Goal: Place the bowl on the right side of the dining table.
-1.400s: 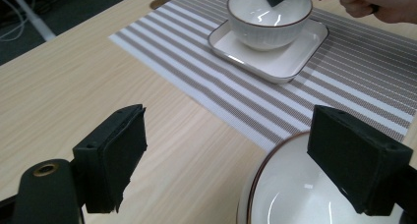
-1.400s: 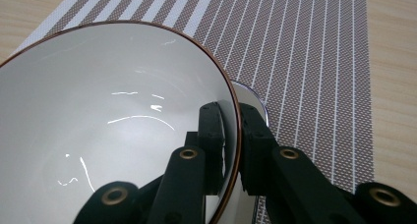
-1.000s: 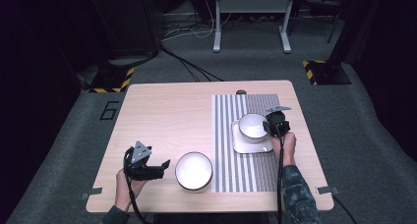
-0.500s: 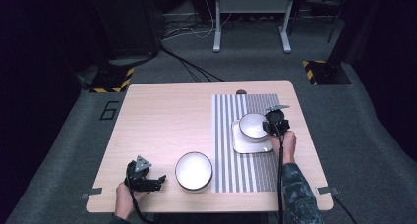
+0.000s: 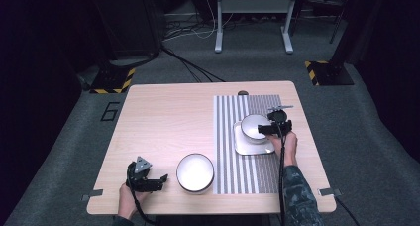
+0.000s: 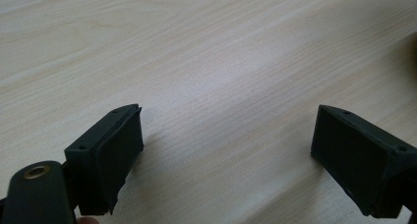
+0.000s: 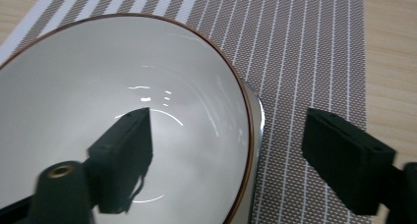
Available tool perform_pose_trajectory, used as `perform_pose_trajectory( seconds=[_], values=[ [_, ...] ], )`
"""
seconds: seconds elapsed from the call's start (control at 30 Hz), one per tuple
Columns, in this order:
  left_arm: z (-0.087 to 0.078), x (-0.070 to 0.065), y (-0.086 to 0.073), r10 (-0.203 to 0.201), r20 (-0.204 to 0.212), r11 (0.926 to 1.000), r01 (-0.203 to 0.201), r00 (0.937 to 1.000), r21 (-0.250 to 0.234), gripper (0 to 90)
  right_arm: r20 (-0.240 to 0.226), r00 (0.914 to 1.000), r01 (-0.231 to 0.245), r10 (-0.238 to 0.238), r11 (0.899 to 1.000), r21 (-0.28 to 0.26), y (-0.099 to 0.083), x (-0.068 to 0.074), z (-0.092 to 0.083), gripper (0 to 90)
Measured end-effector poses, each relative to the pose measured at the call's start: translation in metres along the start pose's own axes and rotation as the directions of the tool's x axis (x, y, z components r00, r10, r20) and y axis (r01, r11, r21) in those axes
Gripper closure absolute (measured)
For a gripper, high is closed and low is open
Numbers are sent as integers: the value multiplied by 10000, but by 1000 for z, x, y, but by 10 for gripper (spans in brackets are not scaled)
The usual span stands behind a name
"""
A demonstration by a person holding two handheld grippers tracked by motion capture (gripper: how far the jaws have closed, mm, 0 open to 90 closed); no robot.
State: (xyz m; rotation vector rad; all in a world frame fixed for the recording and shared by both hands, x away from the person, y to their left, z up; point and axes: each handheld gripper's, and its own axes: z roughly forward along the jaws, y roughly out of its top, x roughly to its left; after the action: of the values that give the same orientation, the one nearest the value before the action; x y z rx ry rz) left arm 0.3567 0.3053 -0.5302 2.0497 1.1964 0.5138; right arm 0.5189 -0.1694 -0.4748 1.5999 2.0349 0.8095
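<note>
White glazed bowl with a thin brown rim (image 5: 255,127): seated on a white square plate (image 5: 247,146), itself on the grey-and-white striped woven placemat (image 5: 245,176) at the right of the pale wooden table (image 5: 163,122).

Right gripper (image 5: 265,129): jaws have just been opening; they straddle the bowl's wall, one inside, one outside, pads clear of it.

Left gripper (image 5: 157,180): spread wide, nothing between, low over bare wood near the table's front left.

Second white bowl (image 5: 195,172): by the placemat's left edge.

Risk, as I judge it: lifting away askew could snag the rim and tip the bowl off its plate.

Writing: "6" marked on the grey floor (image 5: 110,111); no brands legible.
</note>
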Motion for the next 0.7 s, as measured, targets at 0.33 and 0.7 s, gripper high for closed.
perform_pose_trajectory(
  seconds=[0.33,0.7],
  values=[
    [1,1,1,104,64,9999,-104,9999,8,118,-102,9999,73,-74,10000,-59,0,0,-13,0],
    [1,0,1,32,18,10000,-32,10000,-13,120,-310,9987,387,-404,9979,-524,1,9,-43,0]
  ],
)
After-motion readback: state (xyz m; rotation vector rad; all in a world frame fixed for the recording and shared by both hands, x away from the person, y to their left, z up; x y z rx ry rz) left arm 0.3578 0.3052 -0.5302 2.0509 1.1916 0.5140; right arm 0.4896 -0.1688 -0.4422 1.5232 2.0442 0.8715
